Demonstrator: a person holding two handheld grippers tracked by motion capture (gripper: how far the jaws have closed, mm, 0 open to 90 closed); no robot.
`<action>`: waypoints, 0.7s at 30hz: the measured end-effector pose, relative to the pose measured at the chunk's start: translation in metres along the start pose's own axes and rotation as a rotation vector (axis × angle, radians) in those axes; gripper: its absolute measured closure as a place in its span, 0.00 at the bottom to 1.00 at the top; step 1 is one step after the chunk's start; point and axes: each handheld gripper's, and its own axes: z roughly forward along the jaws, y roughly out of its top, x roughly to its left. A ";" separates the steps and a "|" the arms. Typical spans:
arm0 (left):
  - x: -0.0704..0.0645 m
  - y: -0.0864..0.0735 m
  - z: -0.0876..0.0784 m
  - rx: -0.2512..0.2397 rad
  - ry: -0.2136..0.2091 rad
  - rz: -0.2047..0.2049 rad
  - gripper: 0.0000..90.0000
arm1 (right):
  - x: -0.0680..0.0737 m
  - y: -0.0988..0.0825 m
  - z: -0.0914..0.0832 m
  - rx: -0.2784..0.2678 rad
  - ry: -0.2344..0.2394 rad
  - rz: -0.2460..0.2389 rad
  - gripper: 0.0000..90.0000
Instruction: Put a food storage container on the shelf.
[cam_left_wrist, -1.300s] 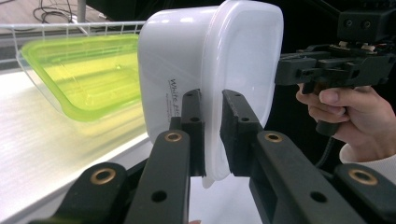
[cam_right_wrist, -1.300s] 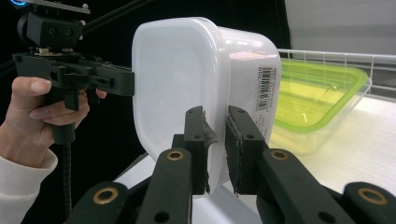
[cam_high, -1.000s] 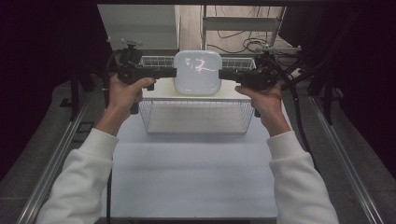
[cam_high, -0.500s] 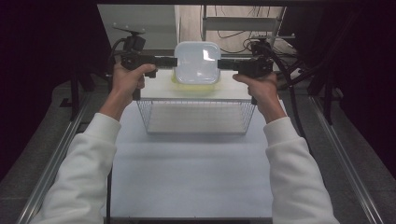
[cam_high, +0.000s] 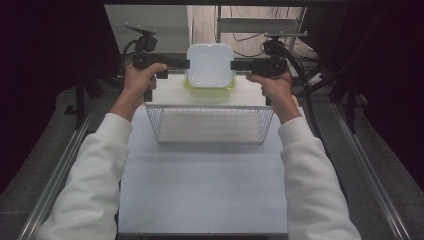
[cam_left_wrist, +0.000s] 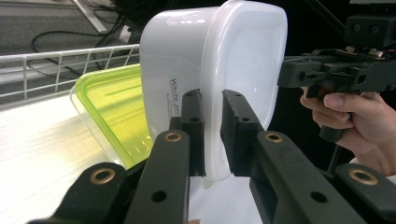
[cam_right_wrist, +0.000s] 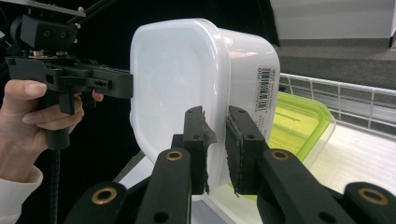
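Holding a white lidded container (cam_high: 210, 64) from both sides, the two grippers keep it raised above the far part of the table (cam_high: 200, 190). The left gripper (cam_high: 181, 64) pinches the container's left edge: in the left gripper view its jaws are closed on the projecting rim of the white lid (cam_left_wrist: 243, 65), one pad on each face. The right gripper (cam_high: 237, 65) pinches the opposite edge in the same way, with the lid rim clamped between its pads in the right gripper view.

The container is tipped so that its lid faces the person, and the white tub (cam_right_wrist: 247, 70) points away. A barcode label (cam_right_wrist: 262, 88) is fixed to the tub wall. Printed lettering runs along the opposite wall in the left gripper view. The walls are opaque, so the contents cannot be determined.

Directly behind and below the raised container lies a second, clear container with a yellow-green lid (cam_high: 209, 86). It rests on the pale surface beyond the wire basket (cam_high: 210, 125). Whether the two containers touch cannot be determined.

The wire basket stands on the table, nearer the person than both containers. Nothing lies on its floor.
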 end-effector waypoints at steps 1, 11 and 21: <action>0.001 0.000 0.001 0.002 -0.001 -0.004 0.89 | -0.001 0.000 0.001 0.002 0.001 0.006 0.87; 0.010 0.005 0.004 0.011 -0.022 -0.056 0.89 | -0.009 0.005 0.006 0.012 0.014 0.058 0.87; 0.021 0.010 0.007 -0.001 -0.047 -0.167 0.89 | -0.014 0.010 0.009 0.016 0.024 0.122 0.86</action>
